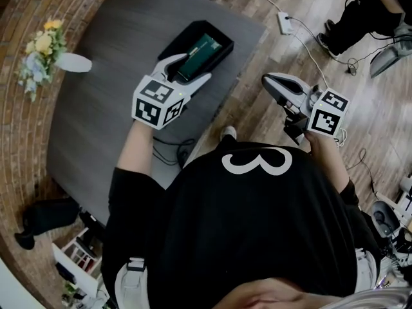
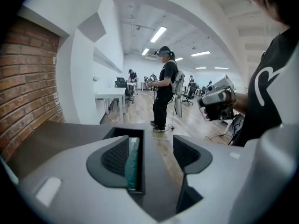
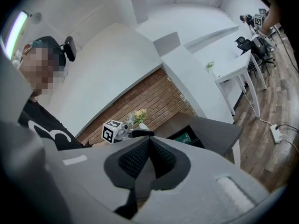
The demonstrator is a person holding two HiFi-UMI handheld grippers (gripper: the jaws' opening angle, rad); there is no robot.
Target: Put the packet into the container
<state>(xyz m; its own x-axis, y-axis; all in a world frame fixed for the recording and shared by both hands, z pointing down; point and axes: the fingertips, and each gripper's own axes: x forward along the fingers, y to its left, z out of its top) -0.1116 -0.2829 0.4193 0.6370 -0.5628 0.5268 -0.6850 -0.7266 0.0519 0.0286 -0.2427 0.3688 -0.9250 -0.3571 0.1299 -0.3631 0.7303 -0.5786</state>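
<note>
A black rectangular container [image 1: 222, 44] stands on the dark grey table [image 1: 96, 127] near its far right edge. The green packet [image 1: 201, 49] lies inside it. My left gripper [image 1: 193, 68] hovers at the container's near end with its jaws open. In the left gripper view the packet [image 2: 132, 160] shows on edge in the container [image 2: 122, 133], right beside the left finger, and the gap of that gripper [image 2: 152, 142] holds nothing. My right gripper [image 1: 269, 80] is off the table's right side over the wooden floor. Its jaws [image 3: 148, 146] are shut with nothing between them.
A white vase of flowers [image 1: 48, 53] lies at the table's left, by a brick wall. A power strip [image 1: 285, 22] and cables run over the floor to the right. A person [image 2: 164, 90] stands beyond the table, near a white desk [image 2: 110, 97].
</note>
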